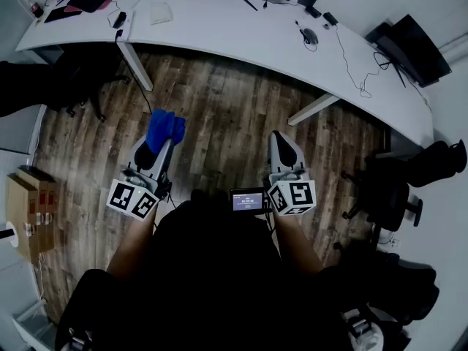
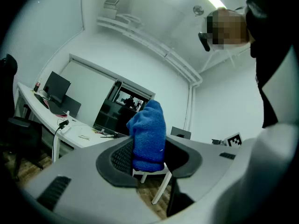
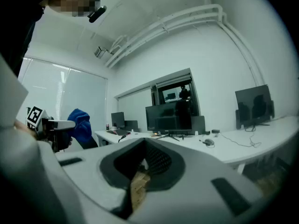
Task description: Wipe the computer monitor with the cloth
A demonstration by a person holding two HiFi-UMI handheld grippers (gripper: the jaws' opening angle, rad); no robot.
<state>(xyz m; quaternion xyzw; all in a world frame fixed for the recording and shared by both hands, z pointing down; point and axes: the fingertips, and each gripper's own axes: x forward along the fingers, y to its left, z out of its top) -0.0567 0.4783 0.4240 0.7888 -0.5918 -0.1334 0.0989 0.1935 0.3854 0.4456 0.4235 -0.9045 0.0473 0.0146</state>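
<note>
A bunched blue terry cloth [image 2: 148, 136] is clamped between the jaws of the left gripper [image 1: 164, 146], sticking up past the tips. Alongside, over the wooden floor [image 1: 219, 115], the right gripper [image 1: 281, 139] is held with jaws closed together on nothing. At the left, brown cardboard boxes [image 1: 29, 210] are stacked; their contents cannot be made out. Farther off, the black computer monitor [image 3: 168, 118] is stood on the curved white worktop [image 1: 241, 31], well apart from the cloth, cropped by the head view's top edge.
</note>
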